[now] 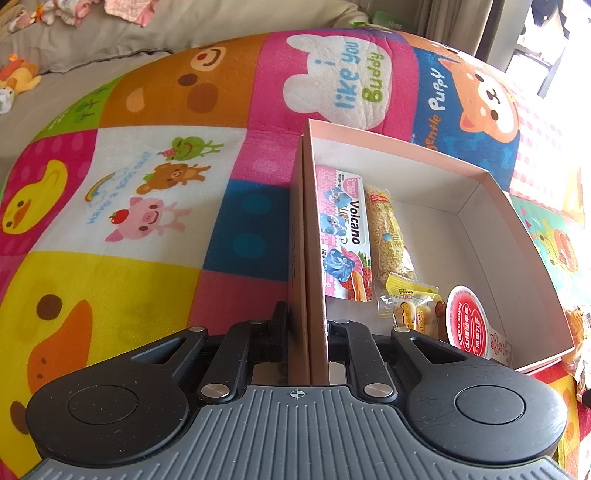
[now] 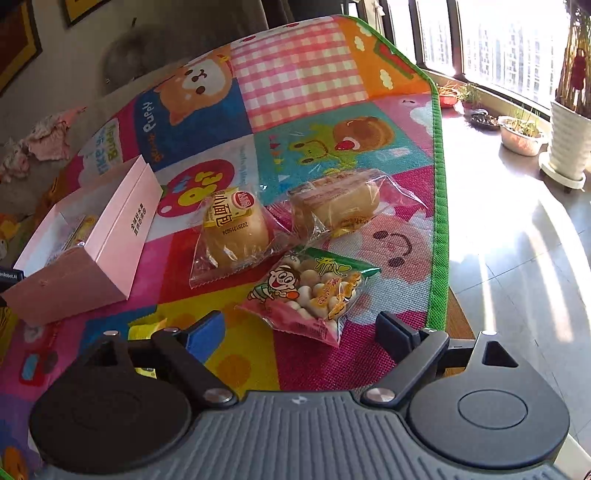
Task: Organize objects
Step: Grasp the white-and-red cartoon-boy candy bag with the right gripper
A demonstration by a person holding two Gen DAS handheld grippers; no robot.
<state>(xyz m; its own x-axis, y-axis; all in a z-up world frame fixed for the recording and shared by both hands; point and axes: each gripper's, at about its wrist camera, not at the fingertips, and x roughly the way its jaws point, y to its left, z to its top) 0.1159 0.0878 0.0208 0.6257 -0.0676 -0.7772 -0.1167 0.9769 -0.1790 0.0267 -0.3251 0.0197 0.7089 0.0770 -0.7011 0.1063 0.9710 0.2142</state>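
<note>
My left gripper (image 1: 308,325) is shut on the left wall of an open pink box (image 1: 306,229). Inside the box lie a Volcano snack pack (image 1: 345,236), a grain bar (image 1: 391,236), small yellow wrapped sweets (image 1: 410,299) and a round red-and-white packet (image 1: 467,321). The box also shows at the left in the right wrist view (image 2: 122,229). My right gripper (image 2: 299,325) is open and empty, just short of a bag of small round biscuits (image 2: 314,291). Beyond it lie a wrapped bun (image 2: 232,232) and a wrapped bread roll (image 2: 340,206).
Everything rests on a colourful cartoon play mat (image 2: 295,103). Its green edge (image 2: 441,221) runs along the right, with tiled floor and potted plants (image 2: 524,133) by the window beyond. A grey sofa with clothes (image 1: 110,22) lies behind the mat.
</note>
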